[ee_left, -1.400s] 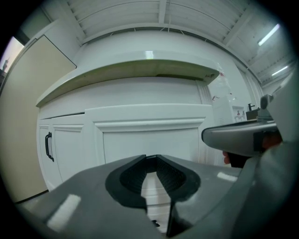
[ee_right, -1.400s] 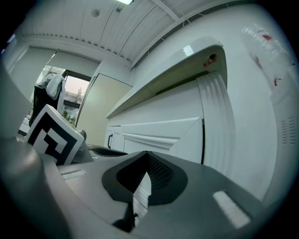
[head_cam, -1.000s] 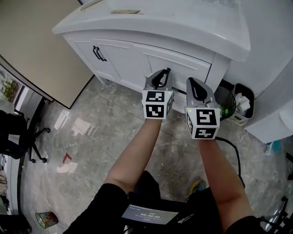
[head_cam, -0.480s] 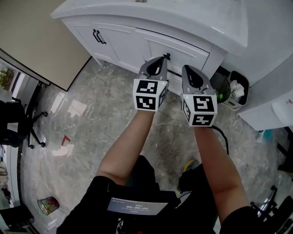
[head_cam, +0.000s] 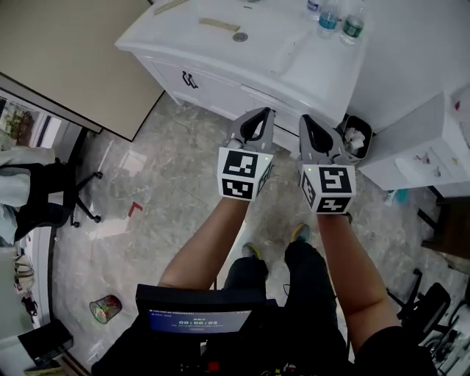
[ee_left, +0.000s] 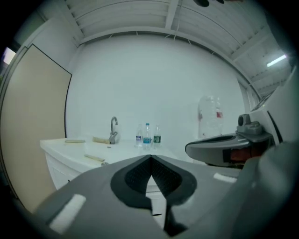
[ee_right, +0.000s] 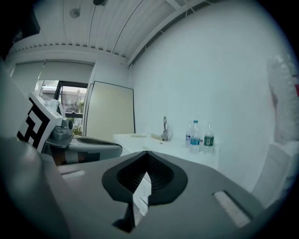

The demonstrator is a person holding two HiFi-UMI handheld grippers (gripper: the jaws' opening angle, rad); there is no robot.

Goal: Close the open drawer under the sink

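The white sink cabinet (head_cam: 220,82) stands at the top of the head view, with a black handle (head_cam: 189,79) on its front. The fronts that show look flush with the cabinet; the stretch behind my grippers is hidden. My left gripper (head_cam: 258,114) and right gripper (head_cam: 309,122) hang side by side in the air, short of the cabinet and touching nothing. Both are shut and hold nothing. In the left gripper view the left gripper (ee_left: 150,158) has its jaws meeting at the tip, pointing over the counter and faucet (ee_left: 113,129). The right gripper (ee_right: 147,153) is likewise shut.
Three water bottles (head_cam: 328,16) stand on the counter by the wall. A small waste bin (head_cam: 357,136) sits right of the cabinet, beside a white unit (head_cam: 418,150). A beige panel (head_cam: 66,51) is at the left, with an office chair (head_cam: 51,194) and a tin (head_cam: 105,308) on the marble floor.
The head view has pulled back and up from the cabinet, so the sink top and bottles now show. Both grippers have come away from the cabinet front, still shut.
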